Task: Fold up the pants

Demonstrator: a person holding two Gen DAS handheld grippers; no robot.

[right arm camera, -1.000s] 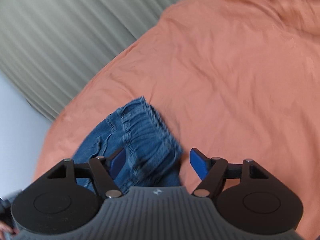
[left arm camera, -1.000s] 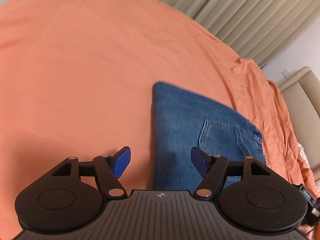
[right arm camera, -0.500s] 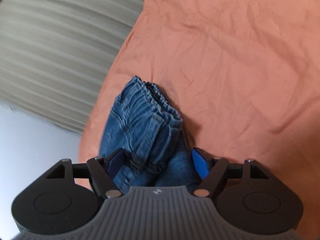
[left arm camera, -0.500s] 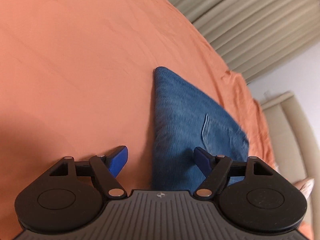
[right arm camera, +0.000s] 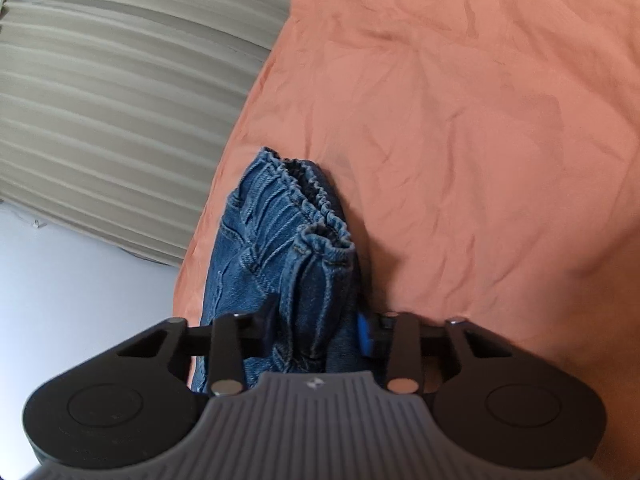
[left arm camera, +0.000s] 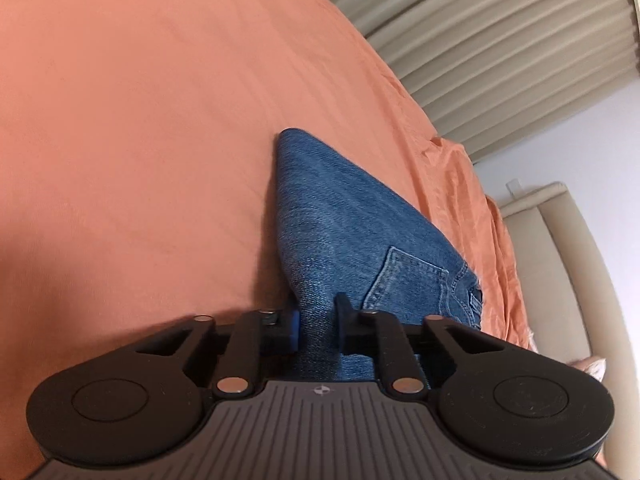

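**Both tongs closing on the jeans: pinch before the next fold**

Left wrist view. Left tongs (left arm camera: 316, 326) low over the bed, jaws closing with denim between them. The blue pad on the left side sits against the edge of the pants (left arm camera: 340, 232); the other finger presses into the cloth from the right. Reads as a pinch on the folded edge, at the end away from the waistband. Beyond the tongs the pants run away as a flat blue wedge on the orange bedsheet (left arm camera: 140, 140), a back pocket (left arm camera: 404, 280) showing to the right. Pleated curtains (left arm camera: 500, 40) and a padded beige headboard (left arm camera: 560, 248) at the far right.

Right wrist view. Curtains on the left, then the pants (right arm camera: 276, 248), sheet on the right. Right tongs (right arm camera: 316, 330) also closing, with a thick bunch of denim between the fingers: the gathered elastic waistband (right arm camera: 316, 204) end, several layers deep. Jaws are wider here than on the left, which fits the bulk held. Pads look to be in contact with the cloth.

Step in hand, as I judge it: the pants are already doubled lengthwise and lie on the bed; both ends are being gripped for a further fold.

Next move calls for: a firm hold on all layers at each end, a level lift by both hands together, then carrying one end over the other with edges lined up. Risk: the inner waistband layers slipping out.
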